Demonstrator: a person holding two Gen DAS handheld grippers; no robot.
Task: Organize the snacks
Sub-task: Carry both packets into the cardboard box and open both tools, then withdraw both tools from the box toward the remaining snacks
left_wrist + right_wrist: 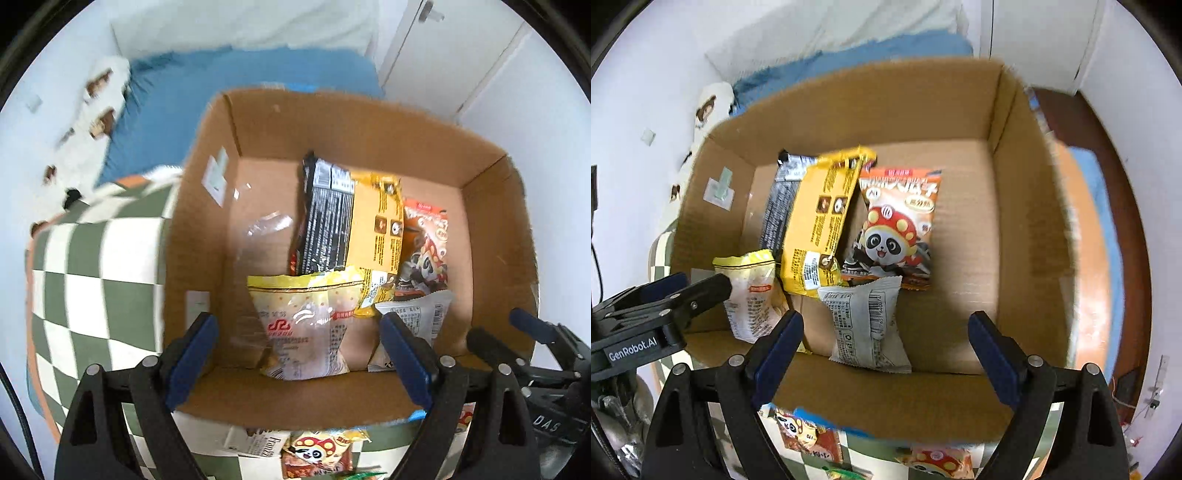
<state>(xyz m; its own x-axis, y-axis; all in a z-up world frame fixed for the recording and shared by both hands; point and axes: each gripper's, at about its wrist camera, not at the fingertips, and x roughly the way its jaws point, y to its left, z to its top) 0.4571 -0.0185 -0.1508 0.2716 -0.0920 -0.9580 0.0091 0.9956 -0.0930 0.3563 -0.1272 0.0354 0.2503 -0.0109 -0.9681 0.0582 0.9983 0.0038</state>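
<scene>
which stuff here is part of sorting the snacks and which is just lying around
Part of the job:
cardboard box
panda snack bag
yellow packet
black packet
grey-white packet
clear cracker bag
loose snacks outside the box

Just lying about:
checkered cloth
blue blanket
white door

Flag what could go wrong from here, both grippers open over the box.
1. The yellow packet lies tilted across the black packet and panda packet; adding more could make the pile slide.
2. The two grippers sit close: left gripper, right gripper; reaching together may clash.
3. Snacks outside lie beside the cardboard box wall, awkward to grasp.
</scene>
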